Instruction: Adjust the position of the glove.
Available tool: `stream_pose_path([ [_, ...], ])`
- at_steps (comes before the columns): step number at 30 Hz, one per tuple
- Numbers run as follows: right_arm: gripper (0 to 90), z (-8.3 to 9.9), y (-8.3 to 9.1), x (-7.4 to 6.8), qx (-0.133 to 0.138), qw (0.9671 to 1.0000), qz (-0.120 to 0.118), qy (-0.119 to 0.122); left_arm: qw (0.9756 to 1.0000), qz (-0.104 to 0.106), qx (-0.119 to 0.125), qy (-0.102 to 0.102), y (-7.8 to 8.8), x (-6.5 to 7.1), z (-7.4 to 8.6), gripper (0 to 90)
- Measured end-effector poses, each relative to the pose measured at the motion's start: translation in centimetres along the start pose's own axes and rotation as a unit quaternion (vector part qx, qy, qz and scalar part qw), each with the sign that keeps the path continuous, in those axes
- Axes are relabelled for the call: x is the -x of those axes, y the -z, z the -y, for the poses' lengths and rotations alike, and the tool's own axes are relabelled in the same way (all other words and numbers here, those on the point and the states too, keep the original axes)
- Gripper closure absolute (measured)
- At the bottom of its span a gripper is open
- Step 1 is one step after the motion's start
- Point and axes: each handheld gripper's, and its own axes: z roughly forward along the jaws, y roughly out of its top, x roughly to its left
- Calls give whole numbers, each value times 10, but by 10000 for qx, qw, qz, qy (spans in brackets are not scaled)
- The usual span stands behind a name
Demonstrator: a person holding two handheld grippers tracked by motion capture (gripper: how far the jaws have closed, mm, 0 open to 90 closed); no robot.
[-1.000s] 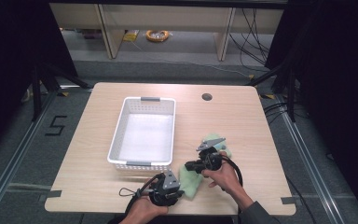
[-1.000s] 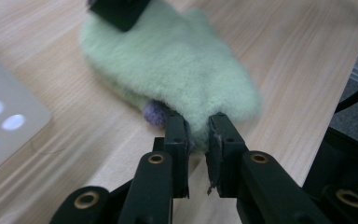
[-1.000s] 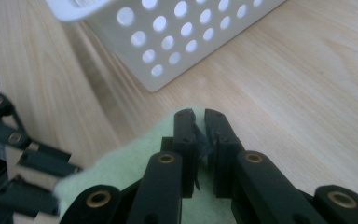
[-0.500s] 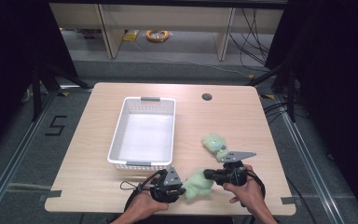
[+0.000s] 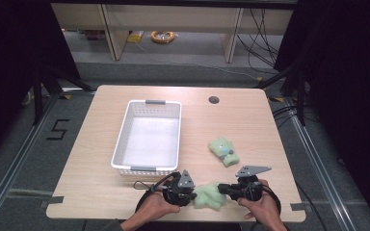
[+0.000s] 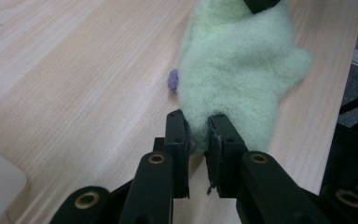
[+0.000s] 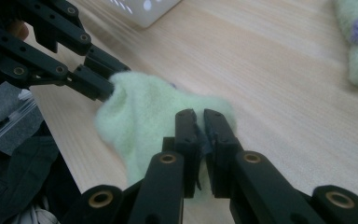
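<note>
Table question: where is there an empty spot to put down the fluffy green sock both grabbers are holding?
Bare wood lies left of the white basket, and between the basket and the second green sock, up to the round hole. The near edge is crowded: the left gripper and right gripper both pinch the held sock there.

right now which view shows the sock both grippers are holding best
The left gripper view: the held sock spreads wide and sharp. The right gripper view shows it bunched behind the jaws; the high view shows it small.
</note>
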Motion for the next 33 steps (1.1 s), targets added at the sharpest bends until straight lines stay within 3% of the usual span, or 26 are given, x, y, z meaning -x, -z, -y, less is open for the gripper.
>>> stream_pose_path([
  [1,851,1,-3,1,19,9999,-105,3,10000,-21,3,-34,0,-1,0,790],
  [2,850,1,-2,0,-53,10000,18,28,10000,-49,-3,-54,0,-1,0,789],
  [3,850,2,-4,1,-31,10000,-14,85,9997,-110,165,137,-2,1,1,789],
  [4,848,2,-5,1,-57,9999,-103,39,9996,-97,188,173,-3,2,1,789],
  [5,847,2,-5,1,-63,9999,-64,47,9999,-83,96,81,-3,1,1,789],
  [6,847,2,-5,1,-46,10000,42,46,9996,-93,203,199,-4,2,1,787],
  [8,844,2,-5,2,-55,10000,30,76,9994,-81,195,257,-4,2,2,784],
  [10,839,3,-5,0,-110,9998,2,-143,9996,-106,200,180,-3,1,2,781],
  [11,837,3,-6,3,-58,10000,-58,2,9996,-100,196,185,-4,1,2,781],
  [14,818,3,-7,3,-103,9999,7,-3,9997,-123,153,166,-3,0,3,762],
  [15,812,3,-7,3,-108,9999,4,34,9991,-137,222,347,-4,2,4,752],
  [19,727,3,-7,2,-98,9999,21,-35,9992,-199,156,321,1,0,7,691],
  [23,621,0,-5,1,-87,9999,85,63,9975,-260,280,591,9,2,13,564],
  [24,590,-1,-4,-1,-53,10000,43,-71,9978,-262,282,547,11,2,13,537],
  [25,578,-2,-3,-1,-47,9999,113,-58,9976,-303,304,543,14,4,15,526],
  [26,558,-3,-2,2,56,9998,135,124,9972,-324,349,577,17,6,16,508],
  [28,524,-5,1,3,137,9997,151,123,9964,-377,414,639,22,11,18,468],
  [29,515,-7,3,4,192,9995,171,156,9966,-429,415,564,25,12,19,452],
  [31,485,-10,7,5,306,9989,315,170,9946,-413,490,813,29,15,23,409],
  [32,471,-13,10,5,339,9989,323,-2,9943,-397,491,863,31,15,25,387],
  [33,471,-14,11,10,419,9982,398,142,9939,-424,494,895,33,15,27,377],
])
